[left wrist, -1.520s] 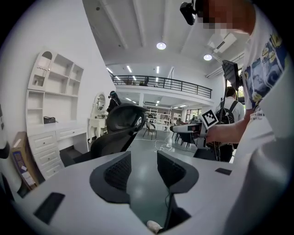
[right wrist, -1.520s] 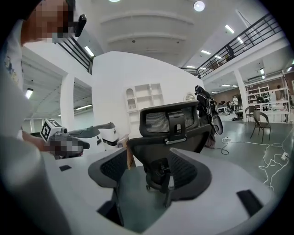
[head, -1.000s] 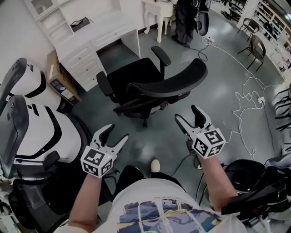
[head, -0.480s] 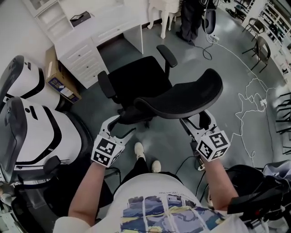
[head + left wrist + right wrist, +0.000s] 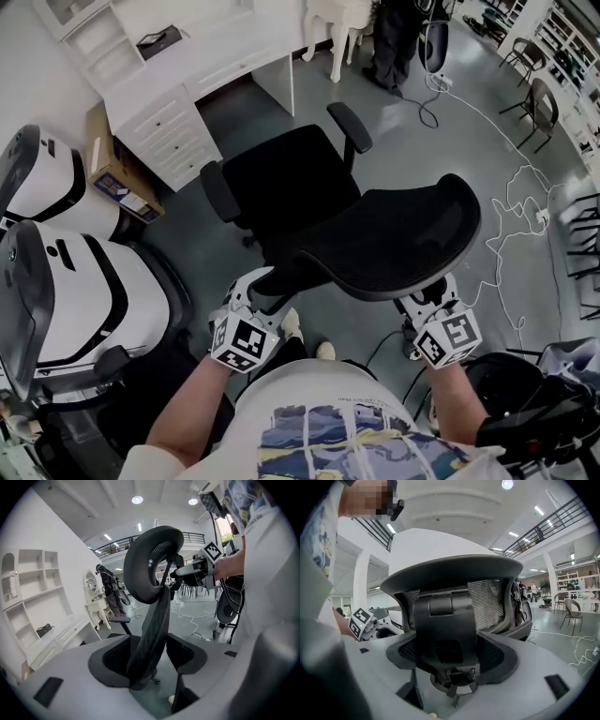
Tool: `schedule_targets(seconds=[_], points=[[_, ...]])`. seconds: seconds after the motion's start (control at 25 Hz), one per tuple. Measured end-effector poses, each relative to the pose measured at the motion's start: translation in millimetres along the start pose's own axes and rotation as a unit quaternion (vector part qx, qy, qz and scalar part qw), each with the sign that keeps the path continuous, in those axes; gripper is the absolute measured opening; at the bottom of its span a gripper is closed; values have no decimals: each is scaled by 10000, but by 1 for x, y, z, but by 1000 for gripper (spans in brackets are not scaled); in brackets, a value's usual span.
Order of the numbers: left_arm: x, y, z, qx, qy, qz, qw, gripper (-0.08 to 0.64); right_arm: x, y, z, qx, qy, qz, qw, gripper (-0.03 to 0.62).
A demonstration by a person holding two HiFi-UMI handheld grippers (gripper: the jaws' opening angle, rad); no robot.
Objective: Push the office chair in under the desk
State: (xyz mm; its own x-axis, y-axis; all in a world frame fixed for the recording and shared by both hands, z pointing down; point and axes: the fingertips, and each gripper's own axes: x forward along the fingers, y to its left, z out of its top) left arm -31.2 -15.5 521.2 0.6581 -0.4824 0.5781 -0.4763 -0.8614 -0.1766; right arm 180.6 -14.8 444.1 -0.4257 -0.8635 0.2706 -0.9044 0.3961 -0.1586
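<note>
The office chair (image 5: 291, 187) stands on the grey floor (image 5: 441, 141) out in front of the white desk (image 5: 211, 52). The desk runs along the wall at the floor's far left corner. The seat faces the opening under the desk (image 5: 246, 101), close to it but not under it. Both armrests, one (image 5: 349, 127) on the far side and one (image 5: 220, 190) on the near side, are clear of the desk's front edge. The mesh backrest (image 5: 403, 239) leans back towards the person, who stands right behind it with a tool at each end of it.

The left gripper (image 5: 154, 653) is at the backrest's left edge. Its jaws stand apart and have just been closing a little. The thin side edge of the backrest runs down between them, lying against one pad with a gap showing beside the other.

The right gripper (image 5: 452, 660) is tucked under the backrest's right half, its marker cube (image 5: 448, 337) sticking out below. Its jaws stand wide apart, with the black centre support (image 5: 447, 630) on the back of the chair between them. I cannot tell whether the pads touch it.

Beside the desk's drawers (image 5: 164, 131) sits a cardboard box (image 5: 117, 164). Two white-and-black machines (image 5: 66, 281) crowd the floor's left edge. A pale cable (image 5: 511, 202) snakes over the floor on the right.
</note>
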Motion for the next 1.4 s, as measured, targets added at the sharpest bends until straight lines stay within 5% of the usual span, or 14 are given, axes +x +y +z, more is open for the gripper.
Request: schedule_targets(seconds=[1.4], points=[[55,116,10,503,20,-492,9975,210,119,-39,38,70,98,-242,9996,342]])
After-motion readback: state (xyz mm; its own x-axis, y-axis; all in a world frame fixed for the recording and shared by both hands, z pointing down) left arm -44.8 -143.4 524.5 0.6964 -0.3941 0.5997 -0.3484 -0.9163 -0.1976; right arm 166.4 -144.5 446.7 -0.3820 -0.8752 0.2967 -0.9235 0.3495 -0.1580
